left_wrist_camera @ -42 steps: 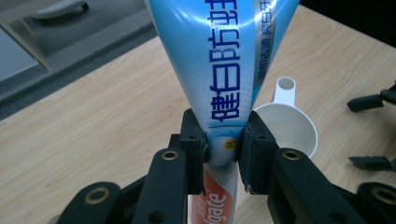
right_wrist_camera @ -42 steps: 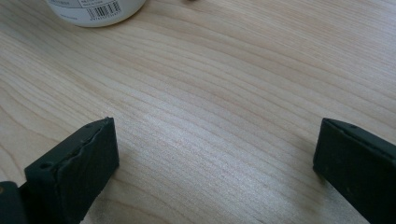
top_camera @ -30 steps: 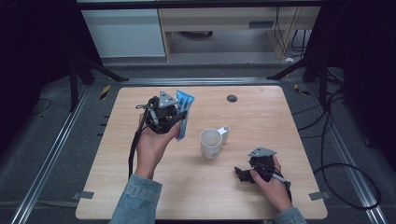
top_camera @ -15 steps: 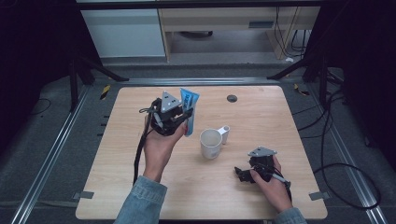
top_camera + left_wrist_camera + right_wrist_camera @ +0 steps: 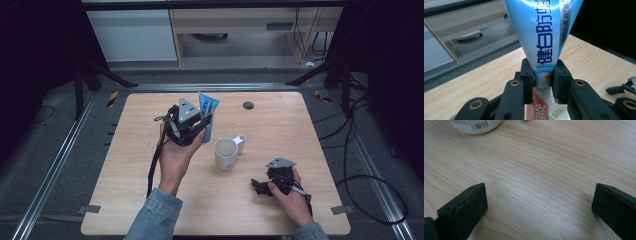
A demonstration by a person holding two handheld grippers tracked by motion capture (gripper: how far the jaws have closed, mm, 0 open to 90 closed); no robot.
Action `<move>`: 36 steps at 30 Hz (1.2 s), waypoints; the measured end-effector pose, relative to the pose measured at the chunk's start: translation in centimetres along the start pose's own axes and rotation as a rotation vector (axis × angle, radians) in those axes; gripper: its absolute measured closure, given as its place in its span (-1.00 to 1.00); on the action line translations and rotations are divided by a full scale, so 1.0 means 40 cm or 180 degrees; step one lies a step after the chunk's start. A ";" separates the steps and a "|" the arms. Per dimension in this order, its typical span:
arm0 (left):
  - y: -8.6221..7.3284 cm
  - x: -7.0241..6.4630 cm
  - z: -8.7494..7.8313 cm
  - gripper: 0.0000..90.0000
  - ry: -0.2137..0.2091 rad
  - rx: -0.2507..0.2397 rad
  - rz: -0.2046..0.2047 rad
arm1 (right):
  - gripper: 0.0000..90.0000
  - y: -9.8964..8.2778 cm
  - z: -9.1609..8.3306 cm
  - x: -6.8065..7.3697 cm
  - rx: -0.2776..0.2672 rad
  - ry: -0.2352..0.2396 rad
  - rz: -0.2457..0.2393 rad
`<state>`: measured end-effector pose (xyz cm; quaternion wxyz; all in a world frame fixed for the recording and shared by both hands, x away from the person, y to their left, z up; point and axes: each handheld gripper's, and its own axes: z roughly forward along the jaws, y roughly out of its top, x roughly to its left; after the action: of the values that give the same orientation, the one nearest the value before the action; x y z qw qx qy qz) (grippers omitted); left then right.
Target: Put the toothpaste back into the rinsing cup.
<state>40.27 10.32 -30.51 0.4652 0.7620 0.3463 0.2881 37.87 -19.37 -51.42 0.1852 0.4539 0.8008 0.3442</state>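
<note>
toothpaste tube [image 5: 541, 37] in left tool [image 5: 543, 75], lettering close-up

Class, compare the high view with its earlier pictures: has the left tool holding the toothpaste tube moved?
Yes. The left tool, shut on the toothpaste tube, has shifted rightward toward the white mug, which stayed put.

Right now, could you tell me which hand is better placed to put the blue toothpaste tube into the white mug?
Left. Its claw is already shut on the blue toothpaste tube, raised just beside the white ceramic mug. The right claw is open over bare wood.
</note>
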 end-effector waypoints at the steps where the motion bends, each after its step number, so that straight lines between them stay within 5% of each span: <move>1: 0.000 0.000 0.000 0.63 0.0000 0.0000 0.0000 | -0.99 0.000 0.000 0.000 0.0000 0.0000 0.0000; 22: 0.028 -0.078 0.022 0.63 -0.0022 -0.0216 0.0036 | -0.99 0.000 0.000 0.000 0.0001 0.0002 0.0004; 36: 0.023 -0.108 0.036 0.63 0.0073 -0.0408 -0.0099 | -0.99 0.000 0.000 0.000 0.0003 0.0003 -0.0006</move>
<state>39.02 5.85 -30.76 0.5135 0.7218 0.3443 0.3111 37.87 -19.39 -51.42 0.1849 0.4530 0.8015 0.3438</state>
